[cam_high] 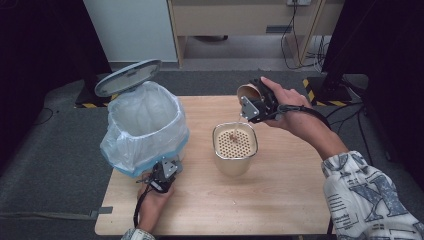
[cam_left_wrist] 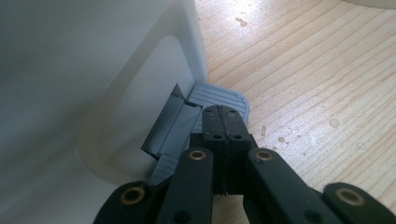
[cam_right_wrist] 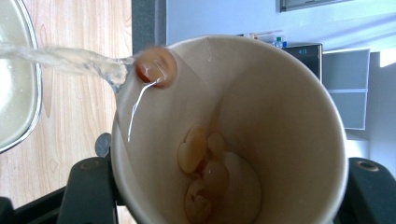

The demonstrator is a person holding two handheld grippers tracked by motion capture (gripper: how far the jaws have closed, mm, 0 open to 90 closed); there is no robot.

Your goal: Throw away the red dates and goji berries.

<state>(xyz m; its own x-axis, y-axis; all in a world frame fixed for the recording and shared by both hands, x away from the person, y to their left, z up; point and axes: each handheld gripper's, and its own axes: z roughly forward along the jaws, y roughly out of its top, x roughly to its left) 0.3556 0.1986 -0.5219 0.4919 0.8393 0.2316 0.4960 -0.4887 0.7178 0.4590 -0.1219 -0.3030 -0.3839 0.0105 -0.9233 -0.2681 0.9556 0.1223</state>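
the right hand-held gripper [cam_high: 256,106] is clenched around a paper cup [cam_high: 248,92], tipped on its side above the far right edge of a metal strainer pot [cam_high: 235,148] that stands near the middle of the wooden table [cam_high: 280,200]. a thin stream of liquid [cam_right_wrist: 70,59] runs from the cup's rim toward the pot's perforated insert [cam_high: 234,141]. in the right gripper view, the cup [cam_right_wrist: 261,130] sits between the two black jaws, one pale brown lump [cam_right_wrist: 156,66] clings at the pouring lip, and several more [cam_right_wrist: 205,172] lie clustered deep inside (what they are i cannot tell).

the left hand-held gripper [cam_high: 165,172] is at the near foot of a white pedal bin [cam_high: 145,125], which stands on the left of the table with its grey lid [cam_high: 127,77] raised and a clear bag lining it. in the left gripper view its jaws are pressed together with nothing between them, tips resting on the grey ribbed pedal [cam_left_wrist: 219,95] at the bin's base.
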